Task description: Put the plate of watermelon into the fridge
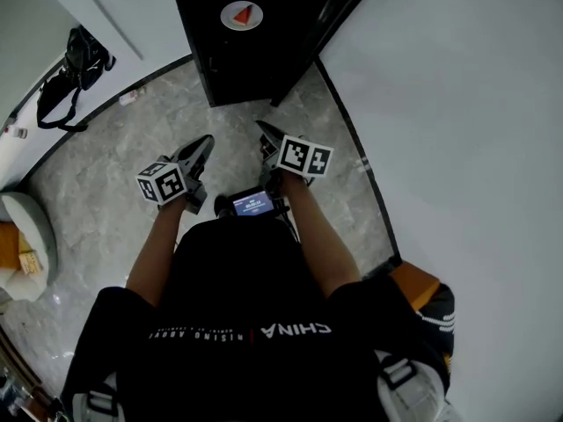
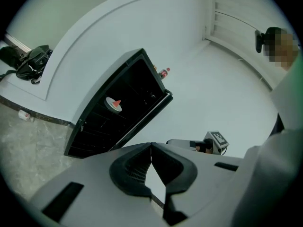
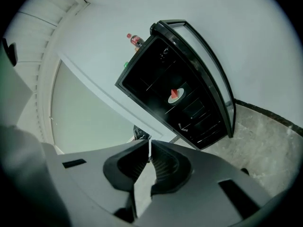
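The plate of watermelon, a round white dish bearing one red wedge, sits on a shelf inside the black, boxy fridge at the far side. The fridge's glass-paned door hangs open to the right, and a red-capped bottle stands on top. The left hand-held gripper and the right hand-held gripper, grey plastic with ribbed black pads, are both clenched on nothing, near the person and well apart from the fridge. The floor is glossy grey marbled stone edged by a dark skirting; the walls are plain white. A black bag lies at the far left.
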### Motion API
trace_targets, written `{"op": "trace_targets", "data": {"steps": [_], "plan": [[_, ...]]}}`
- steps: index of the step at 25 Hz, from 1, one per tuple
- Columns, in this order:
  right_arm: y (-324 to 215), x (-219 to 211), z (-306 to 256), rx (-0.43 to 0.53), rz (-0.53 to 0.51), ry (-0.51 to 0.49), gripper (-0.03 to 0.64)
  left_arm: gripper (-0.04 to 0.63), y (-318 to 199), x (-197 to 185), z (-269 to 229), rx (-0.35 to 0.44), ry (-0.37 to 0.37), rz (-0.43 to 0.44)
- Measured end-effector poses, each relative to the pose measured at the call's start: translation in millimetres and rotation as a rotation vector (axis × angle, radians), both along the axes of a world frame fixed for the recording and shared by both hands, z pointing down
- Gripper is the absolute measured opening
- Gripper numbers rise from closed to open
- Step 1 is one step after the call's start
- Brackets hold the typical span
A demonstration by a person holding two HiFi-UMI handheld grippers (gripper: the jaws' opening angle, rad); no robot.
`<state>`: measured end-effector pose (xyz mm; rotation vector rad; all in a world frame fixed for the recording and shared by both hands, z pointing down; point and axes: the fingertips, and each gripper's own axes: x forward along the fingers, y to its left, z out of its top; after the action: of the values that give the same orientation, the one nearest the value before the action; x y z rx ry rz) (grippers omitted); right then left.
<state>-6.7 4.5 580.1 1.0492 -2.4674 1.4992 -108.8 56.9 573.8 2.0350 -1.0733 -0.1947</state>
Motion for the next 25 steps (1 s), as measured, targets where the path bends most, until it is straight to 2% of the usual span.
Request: {"op": "trace_targets", "data": {"steps": [5,9,15,25], "plan": [[72.6,3.2,-8.6,-0.011,0.062,0.031,0.026,0.012,61.3,0.6,-1.8,-0.024,0.007,0.056],[100.1,17.0,-2.1,-0.007,0.069,0.075,0.025,0.012,78.6,18.4,5.0,-0.028,0.014,0.093],[105.5,33.7,0.8,-0.002,0.047,0.115,0.02,0.012,80.5,42.4,1.6,-0.014,-0.004,0.114],[88.0,64.2,-10.8,0.017,0.03,0.111,0.017,0.012,66.5,69.7,-17.2,0.019,-0.04,0.052]]}}
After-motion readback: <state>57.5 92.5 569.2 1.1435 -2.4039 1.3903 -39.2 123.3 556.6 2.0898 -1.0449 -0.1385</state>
